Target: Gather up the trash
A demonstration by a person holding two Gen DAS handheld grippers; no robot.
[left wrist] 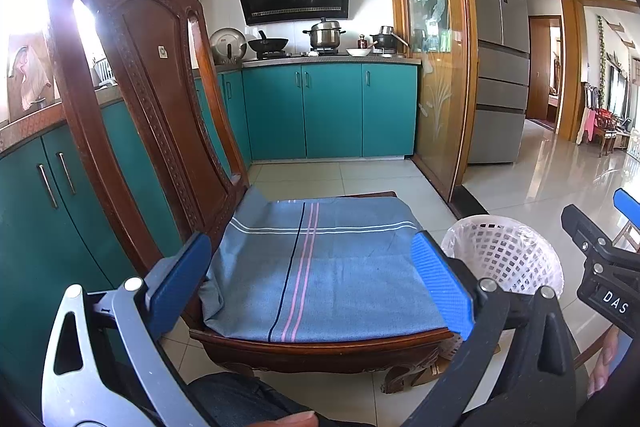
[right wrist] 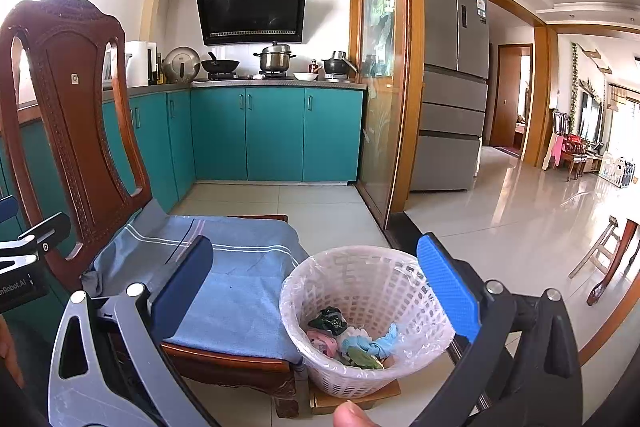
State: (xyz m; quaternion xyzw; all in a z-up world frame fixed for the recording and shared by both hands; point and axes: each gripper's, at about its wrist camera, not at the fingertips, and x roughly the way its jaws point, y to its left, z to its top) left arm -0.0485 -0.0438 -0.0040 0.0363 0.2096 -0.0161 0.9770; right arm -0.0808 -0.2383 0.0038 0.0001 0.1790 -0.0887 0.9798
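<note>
A white lattice trash basket [right wrist: 420,363] lined with clear plastic stands on the floor right of the chair; it also shows in the left wrist view [left wrist: 504,259]. Crumpled trash [right wrist: 348,343] lies in its bottom: dark green, pink, light blue and green pieces. My right gripper [right wrist: 316,291] is open and empty, held above the basket's near side. My left gripper [left wrist: 312,283] is open and empty over the blue striped cloth [left wrist: 320,267] on the wooden chair [left wrist: 132,87]. No trash shows on the cloth.
Teal kitchen cabinets [left wrist: 328,111] with pots on the counter stand behind. A glass sliding door [left wrist: 436,75] and grey fridge [left wrist: 500,67] are to the right. The basket rests on a cardboard piece [right wrist: 356,399]. A wooden stool [right wrist: 612,259] is at far right.
</note>
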